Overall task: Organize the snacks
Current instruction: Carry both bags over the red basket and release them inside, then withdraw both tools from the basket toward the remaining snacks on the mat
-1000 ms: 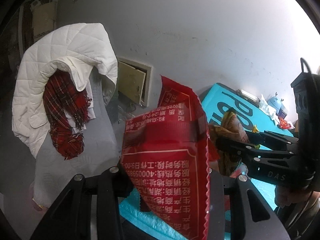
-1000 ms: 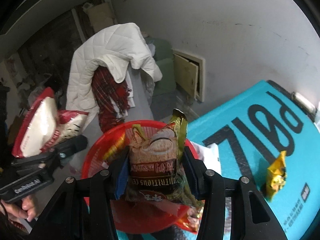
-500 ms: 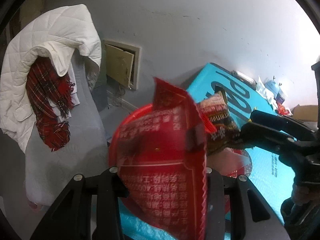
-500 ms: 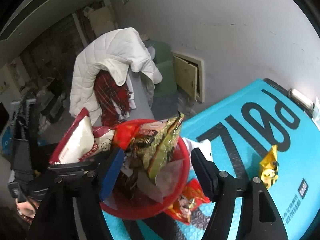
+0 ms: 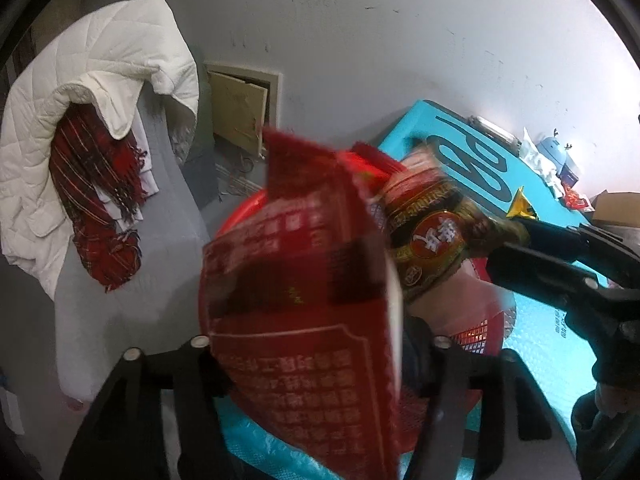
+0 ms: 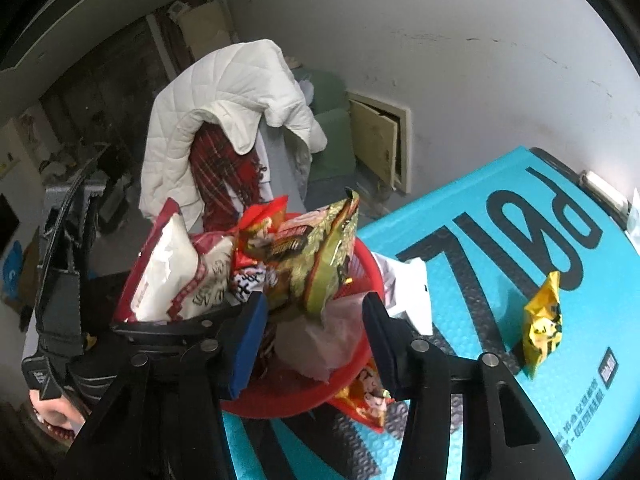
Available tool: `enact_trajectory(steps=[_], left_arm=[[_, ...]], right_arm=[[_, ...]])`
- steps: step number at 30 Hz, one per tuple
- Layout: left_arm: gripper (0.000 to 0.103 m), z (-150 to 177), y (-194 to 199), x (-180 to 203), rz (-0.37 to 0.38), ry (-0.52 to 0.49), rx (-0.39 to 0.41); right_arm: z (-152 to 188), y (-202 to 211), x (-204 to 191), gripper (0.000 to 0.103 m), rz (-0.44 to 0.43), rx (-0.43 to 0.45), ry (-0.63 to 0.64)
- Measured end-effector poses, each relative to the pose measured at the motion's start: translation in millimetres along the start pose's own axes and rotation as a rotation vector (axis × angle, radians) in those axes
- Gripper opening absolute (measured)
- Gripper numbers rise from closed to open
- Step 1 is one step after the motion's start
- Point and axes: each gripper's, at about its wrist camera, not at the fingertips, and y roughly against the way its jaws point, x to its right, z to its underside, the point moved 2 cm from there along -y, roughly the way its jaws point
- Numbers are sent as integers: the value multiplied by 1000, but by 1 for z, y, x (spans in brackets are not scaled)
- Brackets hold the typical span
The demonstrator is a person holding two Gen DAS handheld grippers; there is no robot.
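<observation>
A red basket full of snack packets stands on the turquoise table. My left gripper is shut on a large red and white packet and holds it over the basket; the same packet shows in the right wrist view. My right gripper is open above the basket, and a green and gold packet rests in the basket between its blue-padded fingers. A yellow packet lies on the table to the right. A red packet sticks out under the basket.
A white quilted jacket and a red plaid scarf hang over a grey chair beyond the table's edge. A white paper lies beside the basket. Clutter sits at the table's far end by the wall.
My right gripper opened and let go of the green and gold packet into the basket. My left gripper carried the red packet over the basket.
</observation>
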Motion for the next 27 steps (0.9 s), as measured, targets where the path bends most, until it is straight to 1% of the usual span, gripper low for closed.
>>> enact_trajectory(steps=[1, 2, 4, 6, 8, 14, 20, 27], left_arm=[[64, -1, 2, 1, -11, -4, 7], [69, -1, 3, 1, -13, -7, 11], [71, -3, 8, 2, -17, -8, 22], [71, -4, 12, 3, -16, -14, 35], [71, -5, 19, 4, -32, -23, 52], [71, -11, 42, 12, -36, -43, 100], [71, -16, 65, 24, -42, -64, 146], [71, -20, 97, 41, -37, -94, 213]], right_arm=[[1, 1, 1, 49, 1, 0, -2], [2, 2, 1, 50, 2, -1, -3], [4, 5, 2, 50, 7, -1, -7], [5, 7, 2, 50, 8, 2, -8], [5, 10, 2, 50, 11, 7, -7], [4, 24, 1, 50, 19, 31, -1], [1, 46, -1, 50, 24, 75, 11], [-2, 81, -8, 52, 38, 145, 37]])
